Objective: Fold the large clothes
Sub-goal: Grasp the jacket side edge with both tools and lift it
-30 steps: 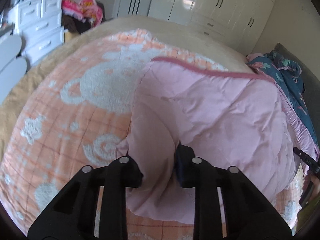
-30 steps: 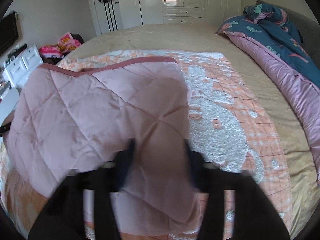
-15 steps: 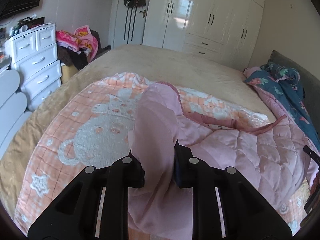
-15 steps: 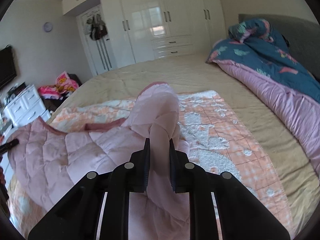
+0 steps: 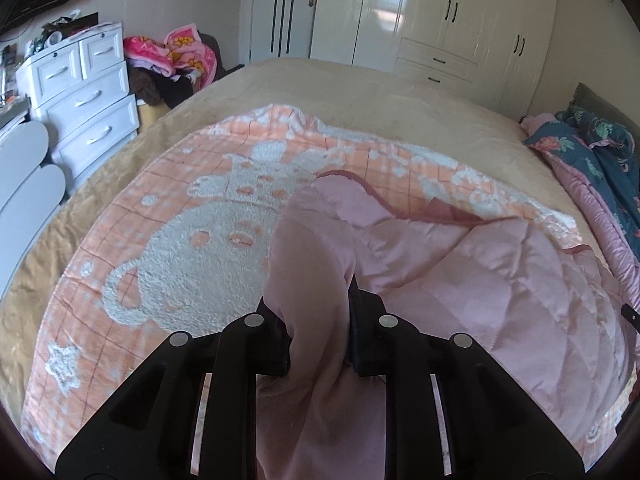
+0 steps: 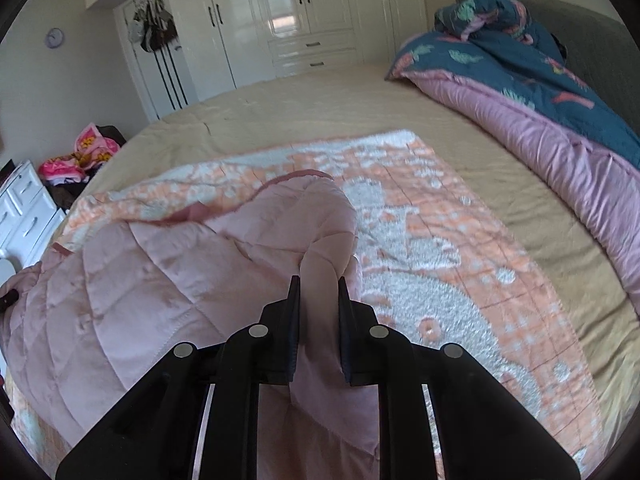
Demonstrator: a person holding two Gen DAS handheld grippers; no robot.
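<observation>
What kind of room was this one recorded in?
A home bedroom, most likely: a wide bed with a bunched duvet, white built-in wardrobes along the far wall, and a white chest of drawers beside it.

location: a bedroom in a home. evidence: a wide bed (image 6: 320, 112) with a tan cover fills most of both views. a glossy white built-in wardrobe (image 6: 296, 12) with dark handles and drawers spans the far wall. bags (image 6: 154, 30) hang on a door beside it. a white chest of drawers (image 5: 86, 92) stands at the left wall, with a pile of bright clothes (image 5: 176, 56) next to it. a rumpled blue and pink duvet (image 6: 540, 92) lies along the grey headboard (image 6: 592, 32). a round wall clock (image 6: 55, 37) is mounted on the wall.
</observation>
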